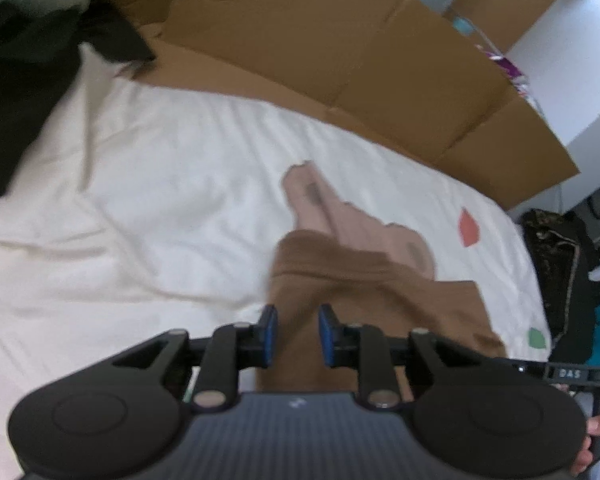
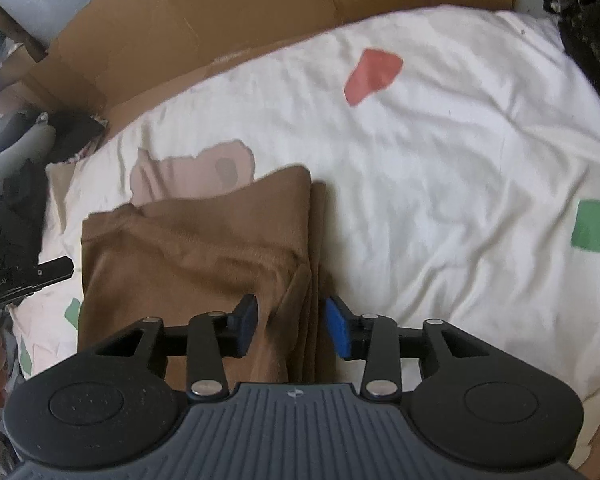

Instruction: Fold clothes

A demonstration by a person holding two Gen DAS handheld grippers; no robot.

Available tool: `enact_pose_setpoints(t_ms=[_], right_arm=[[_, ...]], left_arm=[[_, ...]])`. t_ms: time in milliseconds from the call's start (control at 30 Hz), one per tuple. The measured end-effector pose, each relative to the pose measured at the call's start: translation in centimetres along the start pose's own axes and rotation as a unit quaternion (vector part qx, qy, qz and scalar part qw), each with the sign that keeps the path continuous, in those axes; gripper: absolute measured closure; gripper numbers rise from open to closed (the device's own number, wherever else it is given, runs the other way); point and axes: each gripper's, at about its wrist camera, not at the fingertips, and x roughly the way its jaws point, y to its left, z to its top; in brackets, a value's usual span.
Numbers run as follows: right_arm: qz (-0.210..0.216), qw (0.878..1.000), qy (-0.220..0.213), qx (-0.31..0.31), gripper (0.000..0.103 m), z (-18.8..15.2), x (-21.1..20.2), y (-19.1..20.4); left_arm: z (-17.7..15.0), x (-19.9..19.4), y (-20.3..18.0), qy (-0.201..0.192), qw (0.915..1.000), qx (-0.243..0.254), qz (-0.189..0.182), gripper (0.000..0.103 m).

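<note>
A brown folded garment (image 1: 364, 284) (image 2: 196, 248) lies on a white bedsheet (image 1: 140, 200) (image 2: 440, 184). My left gripper (image 1: 298, 336) hovers over the garment's near edge, open, with brown cloth showing in the gap between its blue pads. My right gripper (image 2: 292, 326) is open over the garment's right edge, where the stacked fold layers run between its fingers. Whether the pads touch the cloth I cannot tell. The left gripper's black body (image 2: 24, 278) shows at the left edge of the right wrist view.
The sheet carries printed patches: pink-beige (image 1: 320, 204) (image 2: 204, 172), red (image 1: 469, 228) (image 2: 372, 74), green (image 1: 537, 338) (image 2: 596, 226). Flattened cardboard (image 1: 340, 40) (image 2: 220, 12) stands behind the bed. Dark clothes (image 1: 16, 72) (image 2: 12, 184) lie at the left. A dark bag (image 1: 556, 256) sits at the right.
</note>
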Motion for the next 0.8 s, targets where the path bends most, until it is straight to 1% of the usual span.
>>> enact_pose_setpoints(t_ms=[67, 167, 300, 333, 400, 500, 567, 600, 633, 667, 733, 800], right_arm=[[0.002, 1.0, 0.006, 0.009, 0.057, -0.2, 0.4, -0.3], [0.006, 1.0, 0.017, 0.018, 0.057, -0.2, 1.3, -0.9], [0.018, 0.999, 0.032, 0.034, 0.053, 0.2, 2.2, -1.5], [0.021, 0.999, 0.033, 0.03, 0.051, 0.4, 2.4, -1.5], [0.025, 0.999, 0.035, 0.02, 0.05, 0.6, 2.6, -1.4], [0.039, 0.999, 0.031, 0.012, 0.049, 0.9, 3.0, -1.6], [0.045, 0.999, 0.03, 0.008, 0.049, 1.0, 3.0, -1.7], [0.046, 0.998, 0.03, 0.002, 0.051, 1.1, 3.0, -1.6], [0.044, 0.999, 0.03, -0.007, 0.06, 1.1, 3.0, -1.5], [0.041, 0.999, 0.03, -0.014, 0.062, 1.1, 2.9, -1.3], [0.038, 0.999, 0.031, -0.023, 0.072, 1.2, 2.4, -0.9], [0.036, 0.998, 0.028, -0.035, 0.072, 1.3, 2.0, -0.4]], left_arm=[[-0.2, 0.6, 0.5, 0.008, 1.0, -0.005, -0.001, 0.079], [-0.5, 1.6, 1.1, 0.023, 0.9997, -0.012, 0.001, 0.075], [-0.6, 2.5, 2.0, 0.038, 0.998, -0.047, -0.014, 0.072], [-0.6, 2.6, 2.2, 0.04, 0.9978, -0.051, -0.015, 0.072], [-0.6, 2.7, 2.4, 0.043, 0.9975, -0.054, -0.014, 0.068], [-0.6, 3.2, 2.7, 0.055, 0.9963, -0.062, -0.023, 0.063], [-0.6, 3.6, 3.0, 0.063, 0.9951, -0.069, -0.03, 0.063], [-0.6, 3.7, 3.2, 0.065, 0.9946, -0.074, -0.032, 0.063], [-0.6, 3.8, 3.4, 0.065, 0.9941, -0.08, -0.035, 0.063], [-0.6, 3.8, 3.6, 0.066, 0.9935, -0.085, -0.037, 0.063], [-0.7, 3.7, 3.6, 0.063, 0.9937, -0.084, -0.04, 0.064], [-0.8, 3.7, 3.6, 0.061, 0.9941, -0.08, -0.04, 0.066]])
